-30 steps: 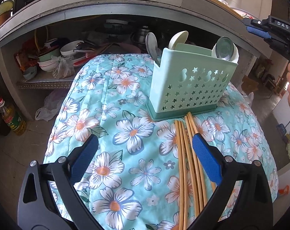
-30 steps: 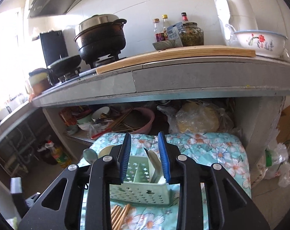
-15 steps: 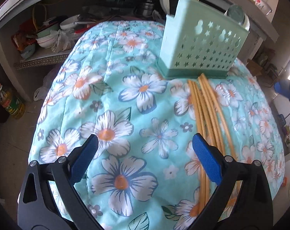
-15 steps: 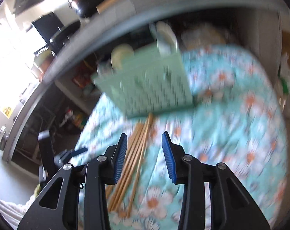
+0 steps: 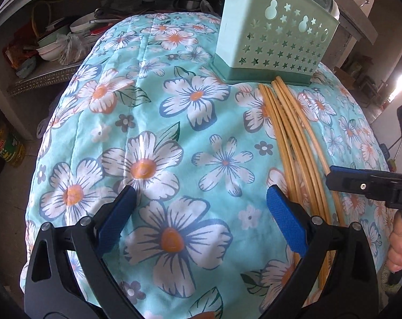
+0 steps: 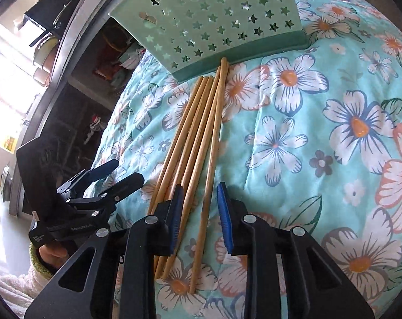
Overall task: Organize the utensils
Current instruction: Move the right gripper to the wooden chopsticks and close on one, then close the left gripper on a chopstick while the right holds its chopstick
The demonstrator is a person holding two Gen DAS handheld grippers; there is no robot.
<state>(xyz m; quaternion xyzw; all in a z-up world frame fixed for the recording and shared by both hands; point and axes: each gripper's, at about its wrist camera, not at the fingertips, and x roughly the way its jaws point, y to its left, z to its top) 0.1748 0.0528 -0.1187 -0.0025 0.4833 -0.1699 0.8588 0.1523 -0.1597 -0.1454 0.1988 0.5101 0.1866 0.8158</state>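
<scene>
Bamboo chopsticks lie bundled on a floral quilt, long axes running from their ends at the foot of the green star-punched utensil holder back toward the right gripper. Its jaws, just narrowed yet clamping nothing, straddle what looks like one or two sticks. The left gripper, spread wide and empty, sits just beside the bundle, over bare quilt.
</scene>
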